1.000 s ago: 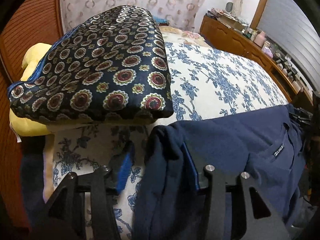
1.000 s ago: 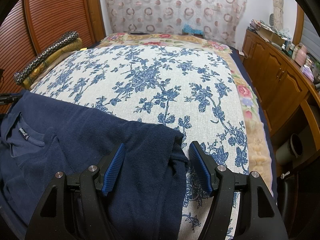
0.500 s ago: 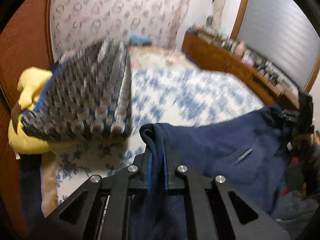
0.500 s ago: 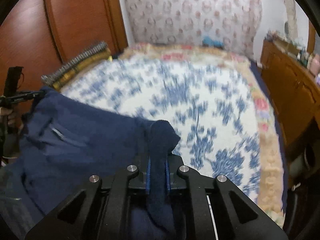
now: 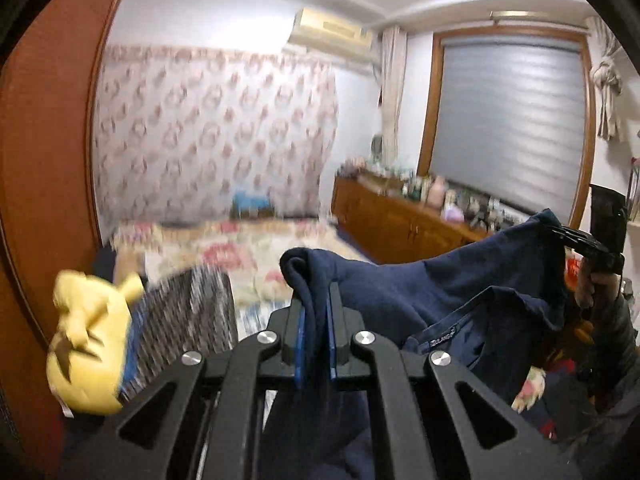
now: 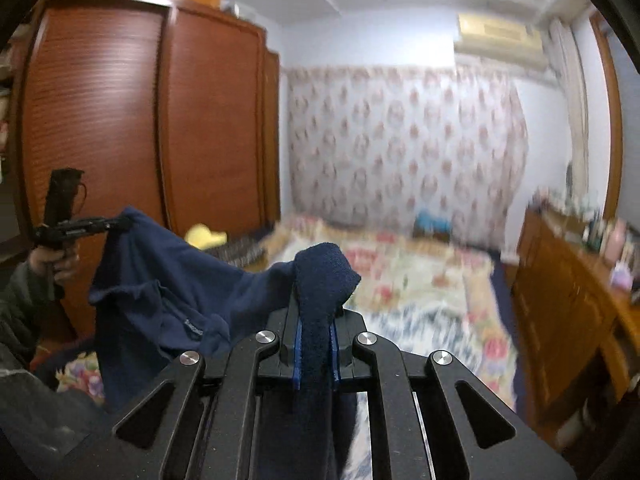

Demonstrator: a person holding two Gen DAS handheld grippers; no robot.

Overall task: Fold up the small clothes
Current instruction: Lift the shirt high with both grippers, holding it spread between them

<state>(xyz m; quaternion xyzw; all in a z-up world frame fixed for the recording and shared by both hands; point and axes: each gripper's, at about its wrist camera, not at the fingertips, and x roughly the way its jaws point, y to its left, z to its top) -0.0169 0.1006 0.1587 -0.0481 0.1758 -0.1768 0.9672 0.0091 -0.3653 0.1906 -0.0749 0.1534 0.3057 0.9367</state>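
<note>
A navy blue shirt hangs in the air, stretched between my two grippers above the bed. My left gripper is shut on one bunched shoulder of it. My right gripper is shut on the other shoulder. The shirt sags between them, with its collar label facing the cameras. Each gripper shows in the other's view: the right gripper at the far right, the left gripper at the far left. The shirt's lower part hangs out of sight below the jaws.
The bed with its floral cover lies ahead and below. A patterned cushion on a yellow plush toy sits at the bed's left. A wooden wardrobe stands on the left, a cluttered wooden cabinet on the right.
Both grippers closed on the shirt's shoulders as it lay on the bed, then lifted it. Both cameras have tilted up from the bed towards the wall and ceiling.
</note>
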